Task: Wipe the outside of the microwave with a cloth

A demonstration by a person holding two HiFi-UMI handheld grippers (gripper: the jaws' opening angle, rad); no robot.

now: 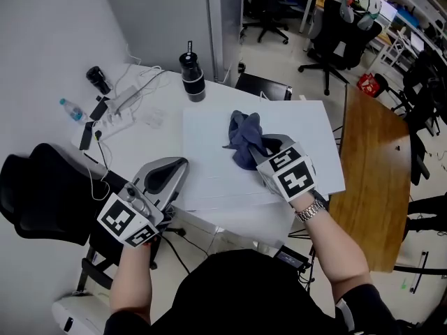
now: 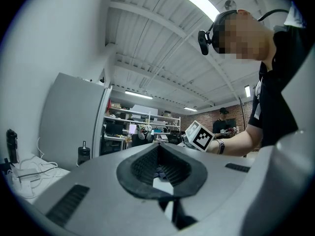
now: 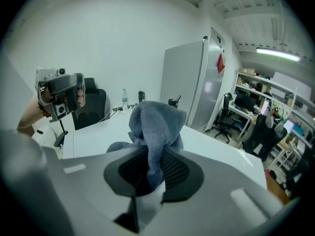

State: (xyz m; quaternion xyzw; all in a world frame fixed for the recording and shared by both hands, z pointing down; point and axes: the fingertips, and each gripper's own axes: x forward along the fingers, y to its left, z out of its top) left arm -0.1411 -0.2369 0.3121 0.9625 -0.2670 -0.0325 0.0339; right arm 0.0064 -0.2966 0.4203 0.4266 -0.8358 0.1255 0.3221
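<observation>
left gripper [image 1: 174, 172] sits at the near-left corner of the white microwave [image 1: 209, 128], jaws closed on nothing. right gripper [image 1: 264, 158] pinches the blue cloth [image 1: 243, 139] on the microwave top. the bunched cloth runs lengthwise away from those jaws, toward the far edge.

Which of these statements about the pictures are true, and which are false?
1. The right tongs grip a blue cloth. True.
2. The left tongs hold a bottle. False: they are shut and empty.
3. The cloth lies on the wooden table. False: it is at the white microwave top, held by the right tongs.
4. A black flask stands upright on the table beyond the microwave top. True.
</observation>
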